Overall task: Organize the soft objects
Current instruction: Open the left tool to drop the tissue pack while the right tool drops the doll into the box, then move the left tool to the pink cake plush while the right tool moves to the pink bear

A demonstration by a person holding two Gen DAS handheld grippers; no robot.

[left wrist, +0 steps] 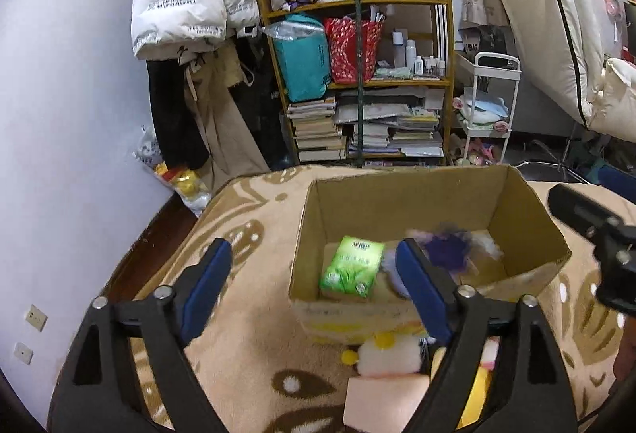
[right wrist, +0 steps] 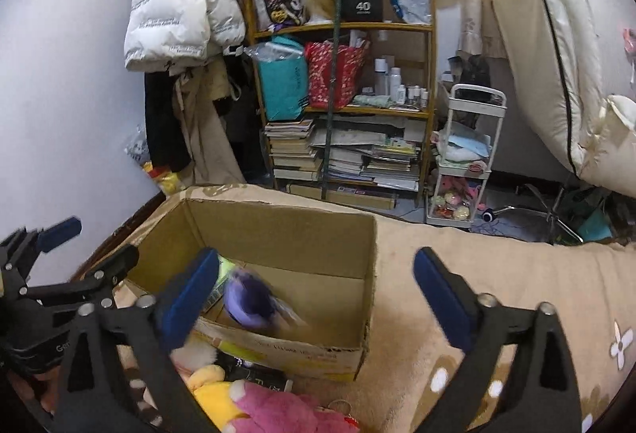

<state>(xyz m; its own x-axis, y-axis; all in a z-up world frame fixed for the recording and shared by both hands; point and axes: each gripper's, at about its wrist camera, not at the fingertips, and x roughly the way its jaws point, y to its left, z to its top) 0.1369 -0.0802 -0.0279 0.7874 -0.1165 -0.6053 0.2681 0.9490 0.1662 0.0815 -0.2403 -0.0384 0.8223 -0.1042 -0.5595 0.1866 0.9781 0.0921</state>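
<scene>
An open cardboard box is seen on a beige patterned blanket, straight ahead of the left hand-held gripper, whose blue-padded fingers are spread wide with nothing between them. Its left finger is held over the blanket to the left of the box, while its right finger is seen in front of the box opening. Inside the box, between the two fingers in this view, a green tissue pack is leaned against the near wall. Just beyond the right finger, a blurred purple soft toy is seen in the box, with something white and fluffy beside it. Below the box's near wall, close under the left gripper, a white-and-yellow plush and a pink block are laid on the blanket.

The right hand-held gripper is likewise spread wide and empty. The box is seen ahead of it and toward its left finger, and the purple toy appears blurred inside the box, just right of that finger. A yellow plush and a pink plush are piled on the blanket beneath this gripper, against the box's near wall. A cluttered shelf is visible far behind.
</scene>
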